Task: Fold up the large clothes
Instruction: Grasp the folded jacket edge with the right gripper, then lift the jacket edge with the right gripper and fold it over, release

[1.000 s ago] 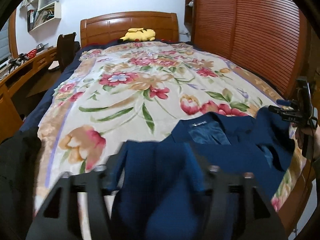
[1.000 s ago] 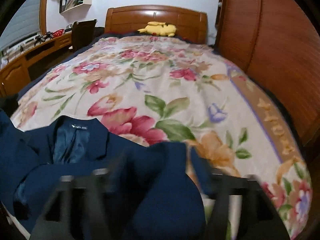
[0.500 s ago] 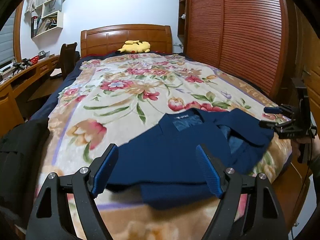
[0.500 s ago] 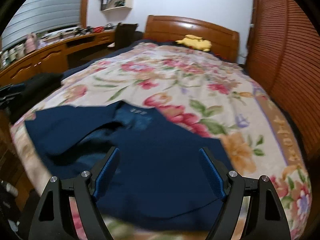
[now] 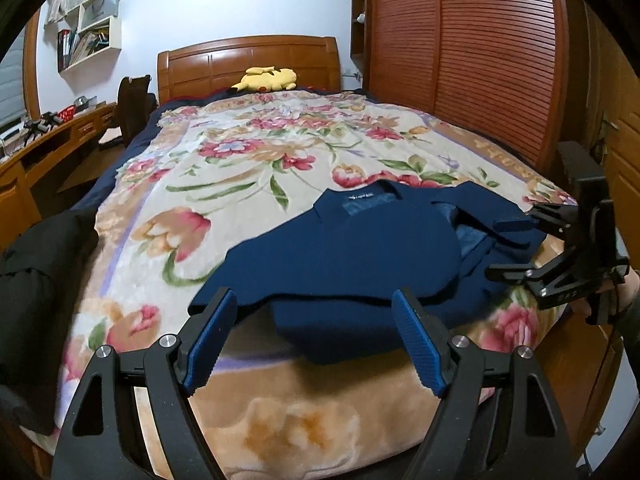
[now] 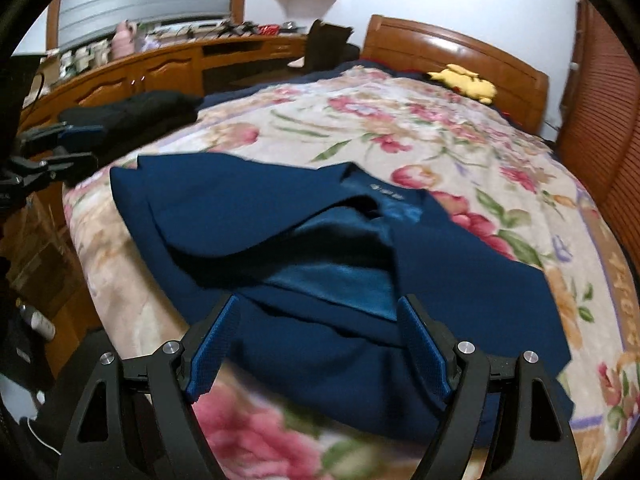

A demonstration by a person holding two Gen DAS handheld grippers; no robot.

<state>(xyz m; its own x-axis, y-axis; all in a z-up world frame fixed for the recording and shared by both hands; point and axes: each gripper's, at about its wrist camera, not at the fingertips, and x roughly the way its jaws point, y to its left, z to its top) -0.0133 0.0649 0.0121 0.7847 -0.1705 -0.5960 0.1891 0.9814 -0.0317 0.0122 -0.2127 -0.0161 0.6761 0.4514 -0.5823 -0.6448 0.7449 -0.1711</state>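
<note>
Home bedroom: bed (image 5: 280, 420) w/ floral blanket (image 5: 240, 168), wooden headboard (image 5: 248, 60), louvred wardrobe (image 5: 480, 60), desk (image 6: 160, 68).

Matt navy cloth jacket (image 5: 344, 248) with glossy satin lining (image 6: 340, 276) lies on plush floral blanket (image 5: 240, 168); glossy wooden headboard (image 5: 248, 60).

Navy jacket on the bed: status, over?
Left gripper and right gripper open, empty. Navy jacket flat on floral blanket, partly folded, lining showing. Nothing in the way.

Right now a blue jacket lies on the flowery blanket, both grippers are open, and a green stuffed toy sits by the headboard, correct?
One slip: the stuffed toy is yellow, as the left wrist view shows. The blue jacket does lie on the flowery blanket, and both the left gripper and right gripper are open.
</note>
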